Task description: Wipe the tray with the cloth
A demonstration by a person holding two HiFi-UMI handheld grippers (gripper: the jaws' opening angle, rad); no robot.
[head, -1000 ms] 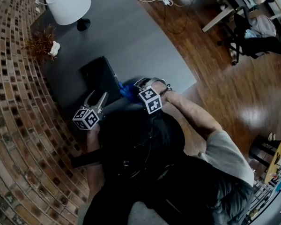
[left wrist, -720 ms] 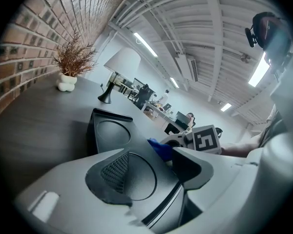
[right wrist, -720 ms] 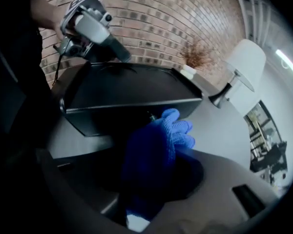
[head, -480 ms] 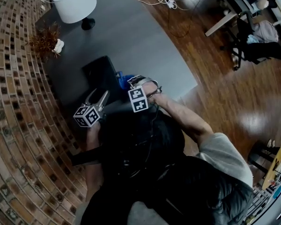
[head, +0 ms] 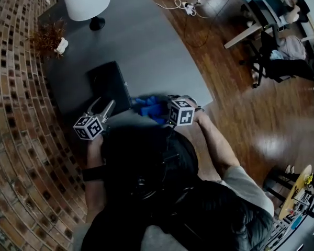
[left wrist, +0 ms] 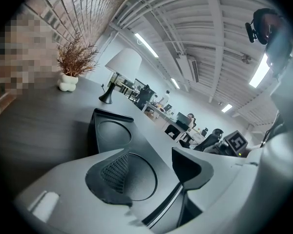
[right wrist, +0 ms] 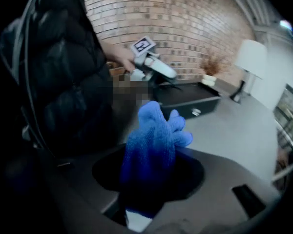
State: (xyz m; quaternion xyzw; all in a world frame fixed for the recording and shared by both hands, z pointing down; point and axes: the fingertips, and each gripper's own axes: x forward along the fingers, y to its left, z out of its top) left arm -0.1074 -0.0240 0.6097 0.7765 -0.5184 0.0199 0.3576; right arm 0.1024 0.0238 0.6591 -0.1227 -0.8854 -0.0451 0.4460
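In the head view, the tray (head: 108,83) lay flat on the dark surface (head: 152,46), and all positions below are referenced to it. The blue cloth (head: 151,107) was bunched just beside the tray's near right corner, off the tray, in the right gripper (head: 162,110). The left gripper (head: 102,105) hovered at the tray's near edge. A white lamp (head: 86,0) and a dried plant (head: 46,38) stood well beyond the tray's far end, a brick wall (head: 13,114) ran along its left, and wooden floor (head: 240,103) lay to its right. In the left gripper view, the jaws stood wide apart with nothing between them, aimed at the tray; an open office with desks and ceiling lights lay behind it. In the right gripper view, the jaws were closed on the bunched cloth, with the tray farther ahead. Judgement: no cloth contact with the tray was in evidence, so a wiping stroke remained to be made; whether any part was already wiped could not be determined.
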